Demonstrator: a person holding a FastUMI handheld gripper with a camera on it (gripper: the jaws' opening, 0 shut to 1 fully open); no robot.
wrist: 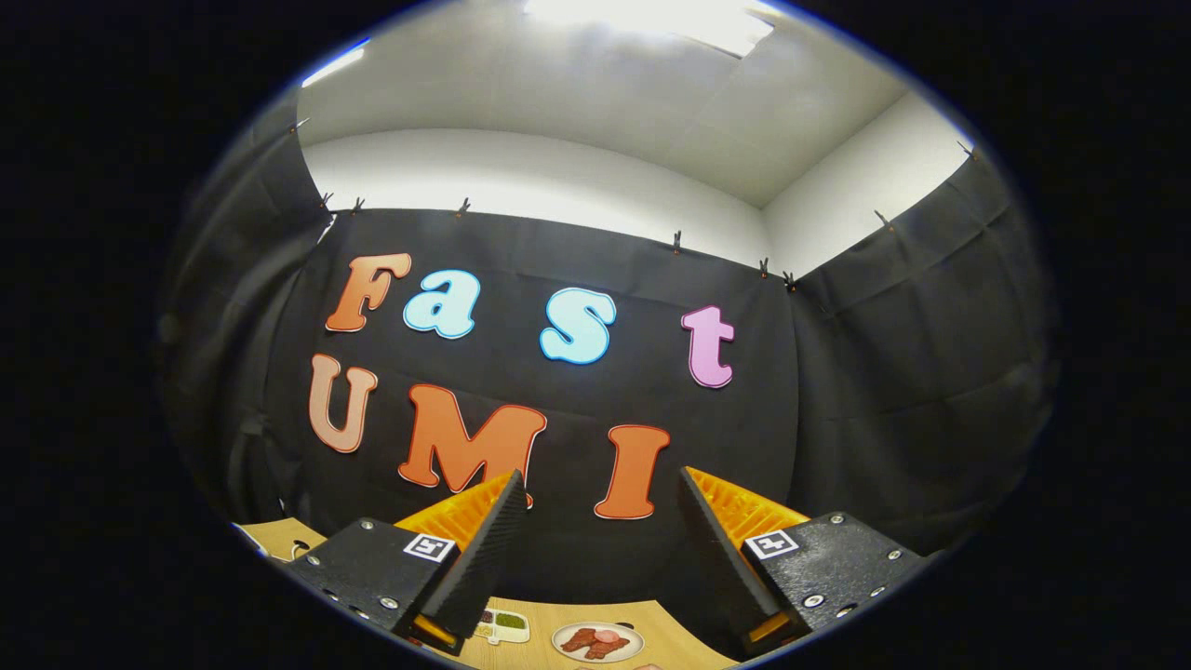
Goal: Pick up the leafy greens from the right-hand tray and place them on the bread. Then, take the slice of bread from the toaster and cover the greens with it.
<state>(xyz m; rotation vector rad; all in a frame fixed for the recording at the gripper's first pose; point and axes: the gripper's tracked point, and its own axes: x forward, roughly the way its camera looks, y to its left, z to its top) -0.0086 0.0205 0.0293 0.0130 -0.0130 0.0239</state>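
My gripper is open, held high and pointed at the booth's black wall, with nothing between its fingers. Far below, seen between the finger bases, lies the wooden table. A small white divided tray rests on it, and one of its compartments holds something green, too small to tell apart. Just right of the tray sits a white plate with reddish-brown food on it.
The black cloth wall stands close behind the table and wraps around both sides. A corner of the wooden tabletop shows beyond the left finger base. White walls and a lit ceiling rise above the cloth.
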